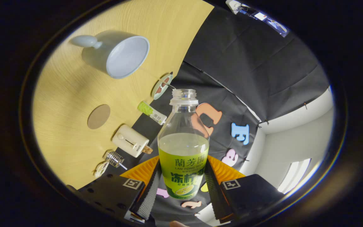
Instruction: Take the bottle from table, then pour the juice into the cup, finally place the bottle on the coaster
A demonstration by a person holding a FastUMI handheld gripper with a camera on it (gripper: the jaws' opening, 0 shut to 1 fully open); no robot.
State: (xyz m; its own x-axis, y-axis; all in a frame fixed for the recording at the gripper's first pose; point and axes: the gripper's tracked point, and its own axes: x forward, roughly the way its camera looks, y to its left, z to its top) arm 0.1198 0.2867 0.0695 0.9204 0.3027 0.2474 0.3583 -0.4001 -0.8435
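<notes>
The tool [183, 186] pinches the clear, green-labelled plastic juice bottle [183, 148], uncapped and lifted off the pale wooden worktop [65, 94]; I would carry its mouth over the white ceramic cup [118, 55], well apart, then tip slowly.

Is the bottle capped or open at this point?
Open: the bottle, held in the claw, has a bare threaded neck with no cap, juice about halfway up.

Uncapped bottle [183, 148], half full of pale juice, held tilted; white cup [118, 55] and round coaster [98, 116] on table [71, 88].
</notes>
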